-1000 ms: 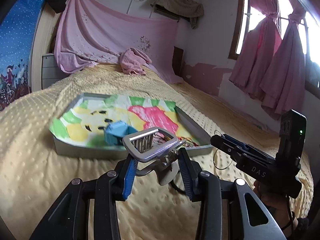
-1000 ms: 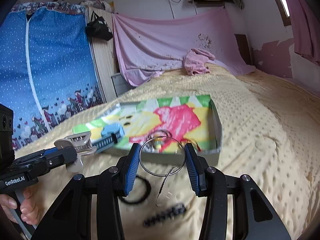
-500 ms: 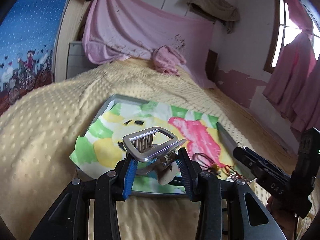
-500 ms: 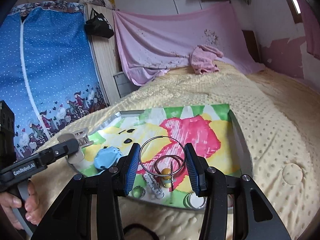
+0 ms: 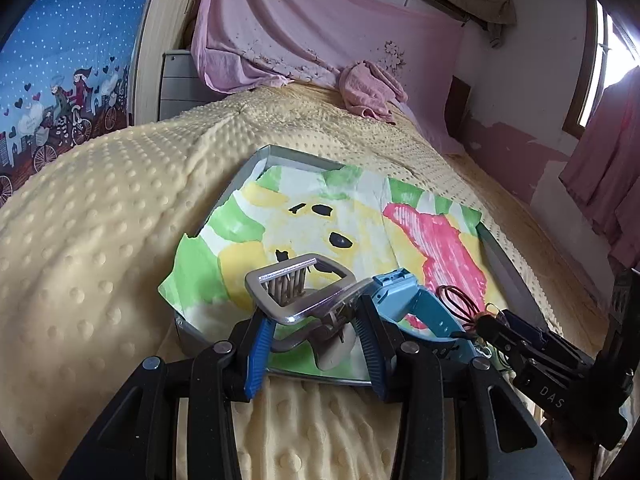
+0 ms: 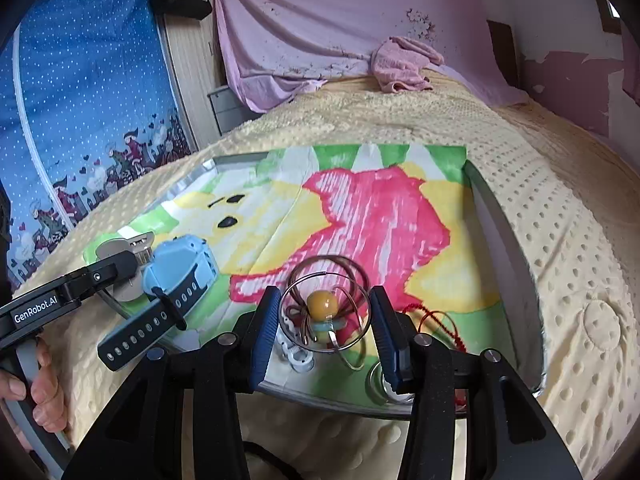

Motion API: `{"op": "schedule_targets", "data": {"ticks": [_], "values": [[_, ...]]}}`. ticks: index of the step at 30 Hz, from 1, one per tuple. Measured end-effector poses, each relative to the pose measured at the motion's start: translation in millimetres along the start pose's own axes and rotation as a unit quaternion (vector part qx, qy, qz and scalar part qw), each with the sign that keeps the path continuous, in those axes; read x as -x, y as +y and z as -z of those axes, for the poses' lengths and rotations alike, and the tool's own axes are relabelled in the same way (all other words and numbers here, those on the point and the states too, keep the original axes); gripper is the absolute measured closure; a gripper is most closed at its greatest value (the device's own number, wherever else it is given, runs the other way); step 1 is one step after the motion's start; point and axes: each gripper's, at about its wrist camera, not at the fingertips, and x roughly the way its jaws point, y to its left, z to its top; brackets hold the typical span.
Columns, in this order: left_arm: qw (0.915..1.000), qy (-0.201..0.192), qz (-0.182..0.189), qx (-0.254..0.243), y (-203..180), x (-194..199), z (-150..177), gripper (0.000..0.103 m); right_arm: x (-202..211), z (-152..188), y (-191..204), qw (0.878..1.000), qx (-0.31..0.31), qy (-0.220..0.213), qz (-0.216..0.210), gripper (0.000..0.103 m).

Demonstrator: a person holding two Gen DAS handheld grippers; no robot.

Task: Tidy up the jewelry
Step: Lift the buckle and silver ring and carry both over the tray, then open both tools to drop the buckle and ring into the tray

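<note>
My left fingers (image 5: 256,344) hide the lower half of the silver hair clip (image 5: 298,292). The blue watch (image 5: 412,300) is partly behind them too. In the right view, my thin wire ring (image 6: 324,312) and fingers (image 6: 266,328) cover some small white bits in the tray (image 6: 516,280), too small to tell. A dark loop on the bed (image 6: 560,208) is cut off at the bottom edge.

Hair claw (image 5: 298,294): glossy silver metal; tray (image 6: 506,248): dull grey metal, lined with painted paper (image 6: 372,216); bedspread (image 5: 100,216): matt, dimpled yellow cloth.
</note>
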Motion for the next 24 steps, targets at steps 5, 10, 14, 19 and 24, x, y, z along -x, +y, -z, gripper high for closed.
{"op": "schedule_targets", "data": {"ticks": [5, 10, 14, 19, 24], "values": [[1.0, -0.004, 0.005, -0.003, -2, 4, 2, 0.061, -2, 3, 1, 1.0, 0.003, 0.004, -0.001, 0.062], [0.9995, -0.031, 0.004, -0.005, -5, 19, 6, 0.031, 8, 5, -1, 1.0, -0.002, -0.012, 0.0, 0.054], [0.9988, -0.047, 0.003, -0.01, -8, 34, 13, 0.025, 27, 8, -3, 0.999, -0.007, -0.046, 0.004, 0.046], [0.9966, -0.082, 0.013, -0.005, -10, 56, 25, 0.007, 66, 13, -5, 0.994, -0.012, -0.106, 0.009, 0.028], [0.9904, -0.135, 0.029, -0.008, -15, 86, 40, 0.0, 104, 28, -3, 0.988, -0.003, -0.151, 0.016, 0.009]]}}
